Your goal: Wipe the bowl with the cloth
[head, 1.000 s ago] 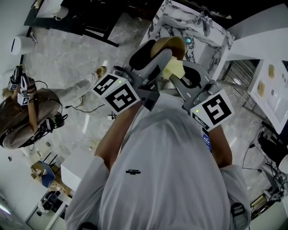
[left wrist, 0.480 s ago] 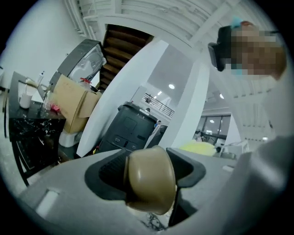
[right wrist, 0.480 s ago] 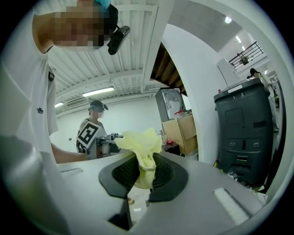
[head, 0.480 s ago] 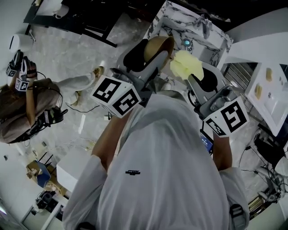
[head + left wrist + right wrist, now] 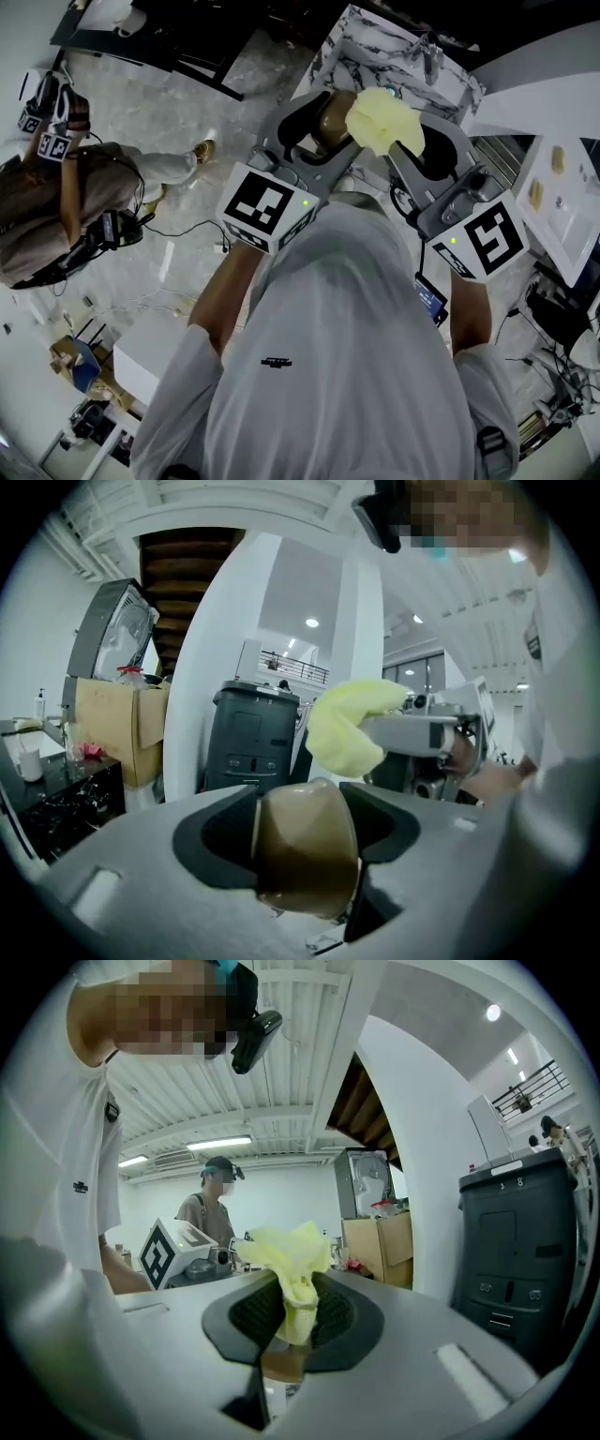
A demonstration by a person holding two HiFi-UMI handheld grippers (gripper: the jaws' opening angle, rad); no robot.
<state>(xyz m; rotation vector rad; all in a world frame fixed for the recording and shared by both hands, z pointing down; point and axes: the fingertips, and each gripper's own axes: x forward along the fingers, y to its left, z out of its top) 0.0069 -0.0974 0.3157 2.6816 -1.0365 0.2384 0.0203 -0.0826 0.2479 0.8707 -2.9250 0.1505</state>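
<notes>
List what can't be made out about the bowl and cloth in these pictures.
Inside of the bowl: left gripper view shows only its brown outside; in the head view the cloth partly covers it.
Whether cloth touches bowl: overlap in head view, depth unclear.
Bowl's bottom: left gripper view, behind the left gripper's body.
Lower end of the cloth: right gripper view, sunk between the right gripper's jaws.

cloth [image 5: 382,122] just beside bowl [image 5: 328,119], counter [image 5: 364,45] beyond
</notes>
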